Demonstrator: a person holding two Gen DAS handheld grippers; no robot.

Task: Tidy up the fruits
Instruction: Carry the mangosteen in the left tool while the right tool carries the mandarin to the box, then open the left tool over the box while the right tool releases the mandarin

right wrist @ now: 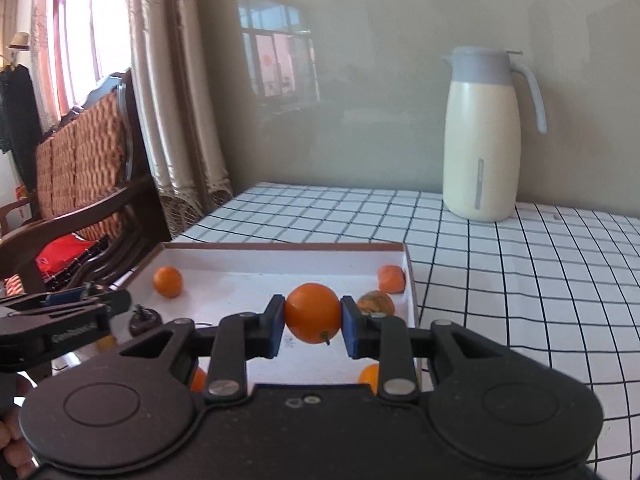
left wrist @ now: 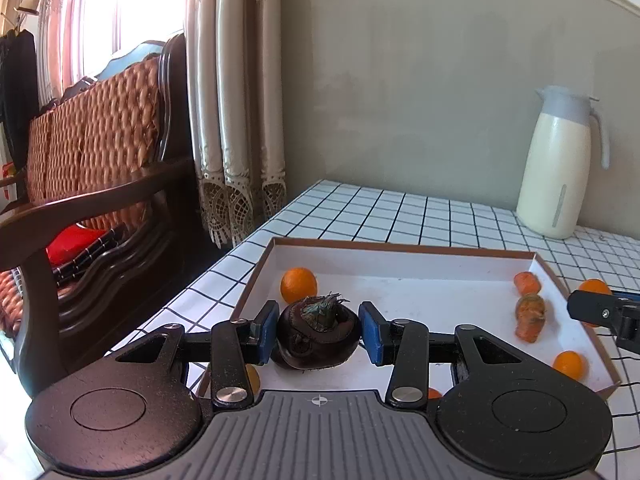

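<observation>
both grippers loaded, both above the shallow white tray (left wrist: 400, 249) on the checked tablecloth (right wrist: 500, 280).

left gripper (left wrist: 319, 330): blue pads pinching a dark purple mangosteen (left wrist: 318, 334), green calyx up, one pad on each flank. it hangs over the tray's near-left part, just on the near side of a loose orange (left wrist: 298, 285) lying by the tray's left wall.

right gripper (right wrist: 313, 326): pads pressed onto a small orange fruit (right wrist: 313, 319), stub of stem pointing down. it sits over the tray's near-right part.

already lying in the tray: two reddish-orange pieces (left wrist: 527, 283) in the far-right corner, one mottled with green (left wrist: 530, 309), another small orange (left wrist: 569, 364) near the right wall. more orange shows under the gripper bodies, partly hidden. cream thermos jug (right wrist: 482, 136) stands well beyond the tray, against the wall.

step in hand, as i judge it: the carry-and-place stage, both fruits held over the tray, not yet set down. cannot tell whether either fruit touches the tray floor.

next move calls for: lower each fruit to the floor of the tray in an open patch, mangosteen clear of the loose orange by the left wall, then spread the pads gently. round fruit will likely roll on release, so let go low and level. keep the two grippers apart; they are near each other over the tray.
</observation>
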